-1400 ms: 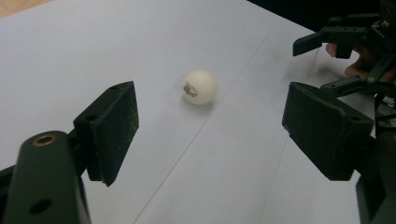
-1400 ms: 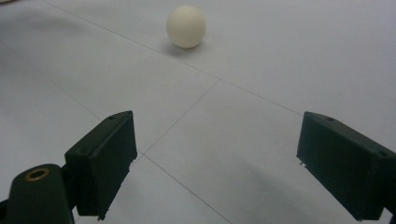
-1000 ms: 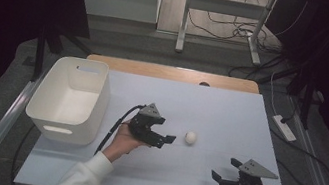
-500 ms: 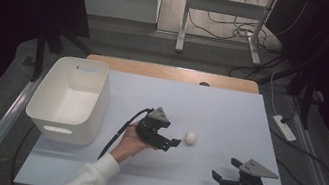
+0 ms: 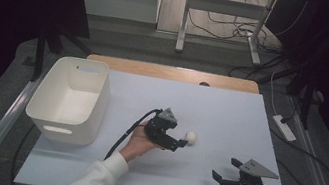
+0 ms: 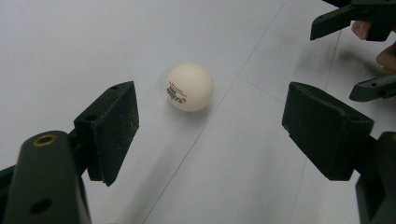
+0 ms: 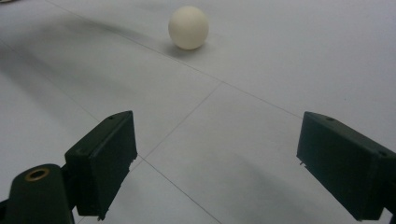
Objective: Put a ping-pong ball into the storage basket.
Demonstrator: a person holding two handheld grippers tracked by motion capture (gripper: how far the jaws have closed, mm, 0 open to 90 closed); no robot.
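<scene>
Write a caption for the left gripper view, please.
Open left hand-held gripper approaching a white ball lying on the pale table.

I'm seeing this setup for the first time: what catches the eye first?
A small white ball lies alone on the pale table, just ahead of the left tool, whose jaws stand open and apart from it. A white bin sits at the table's left edge. The right tool, also open, rests near the front right corner.

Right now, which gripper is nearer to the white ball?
Left. The left gripper sits right beside the white ball, jaws open toward it; the right gripper rests farther off, nearer the person.
</scene>
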